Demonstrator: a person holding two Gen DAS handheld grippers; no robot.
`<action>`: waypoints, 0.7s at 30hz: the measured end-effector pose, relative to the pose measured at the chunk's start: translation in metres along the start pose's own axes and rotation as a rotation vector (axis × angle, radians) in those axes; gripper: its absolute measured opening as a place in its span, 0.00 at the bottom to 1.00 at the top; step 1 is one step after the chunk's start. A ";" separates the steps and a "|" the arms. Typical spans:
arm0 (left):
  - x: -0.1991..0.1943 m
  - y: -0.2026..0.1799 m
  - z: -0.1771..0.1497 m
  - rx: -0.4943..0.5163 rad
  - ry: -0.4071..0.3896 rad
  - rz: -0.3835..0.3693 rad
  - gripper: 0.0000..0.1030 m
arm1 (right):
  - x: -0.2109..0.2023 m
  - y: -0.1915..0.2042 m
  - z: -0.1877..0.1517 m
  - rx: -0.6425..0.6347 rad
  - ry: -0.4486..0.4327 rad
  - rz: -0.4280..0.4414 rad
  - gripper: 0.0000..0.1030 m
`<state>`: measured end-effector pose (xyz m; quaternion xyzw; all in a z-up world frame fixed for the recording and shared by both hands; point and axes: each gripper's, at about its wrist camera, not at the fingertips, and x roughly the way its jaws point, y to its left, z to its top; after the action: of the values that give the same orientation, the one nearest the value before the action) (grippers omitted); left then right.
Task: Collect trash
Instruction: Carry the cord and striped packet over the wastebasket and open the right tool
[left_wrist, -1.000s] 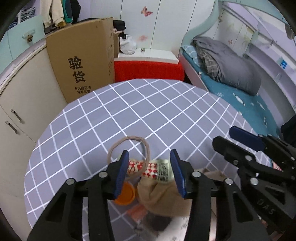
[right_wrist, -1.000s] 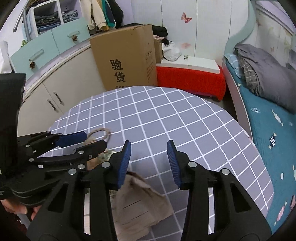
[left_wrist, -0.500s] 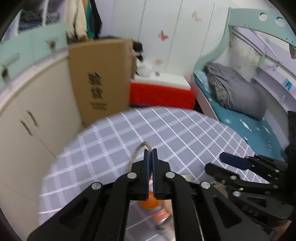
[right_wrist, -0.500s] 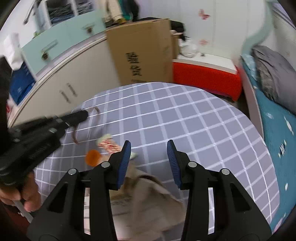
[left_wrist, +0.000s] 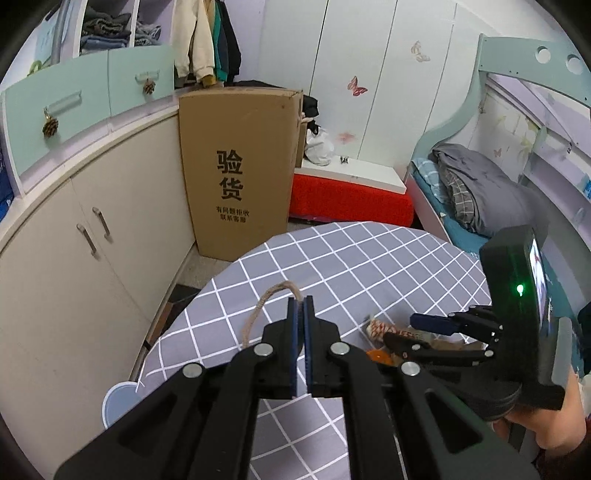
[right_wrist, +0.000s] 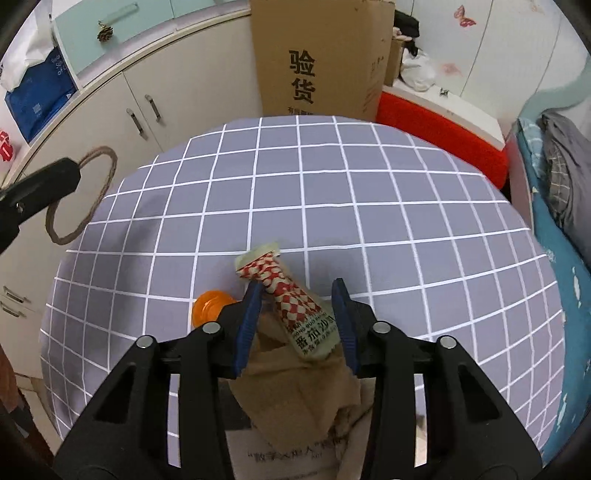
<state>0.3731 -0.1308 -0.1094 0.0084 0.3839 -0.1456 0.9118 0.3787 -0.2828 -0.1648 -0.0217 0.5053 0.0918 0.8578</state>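
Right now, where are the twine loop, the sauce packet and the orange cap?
twine loop (right_wrist: 79, 195): right wrist view, on the lower left strand.
sauce packet (right_wrist: 291, 299): right wrist view, on its red-checked middle.
orange cap (right_wrist: 209, 309): right wrist view, on its visible top.

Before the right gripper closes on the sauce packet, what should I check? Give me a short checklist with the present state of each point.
1. Right gripper open: ok.
2. Sauce packet between its fingers: ok; the far end sticks out past the tips.
3. Brown paper under the packet may be pinched too: not ok, it lies between the fingers.
4. Orange cap out of the grip: ok, it sits left of the left finger.
5. Left gripper holds the rope loop off the table: ok, shut on it, well clear of the packet.
6. Place to drop the trash: cannot tell, none in view.
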 end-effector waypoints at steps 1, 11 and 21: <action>0.002 0.003 0.000 -0.005 0.004 -0.003 0.03 | 0.002 0.001 0.001 -0.001 0.001 -0.006 0.29; -0.015 0.040 -0.008 -0.080 -0.013 -0.017 0.03 | -0.034 0.019 0.012 0.004 -0.157 -0.106 0.08; -0.077 0.120 -0.040 -0.171 -0.085 0.029 0.03 | -0.056 0.139 0.021 -0.081 -0.184 0.222 0.08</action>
<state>0.3270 0.0090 -0.0953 -0.0701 0.3556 -0.0992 0.9267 0.3453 -0.1510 -0.0981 0.0082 0.4199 0.2077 0.8835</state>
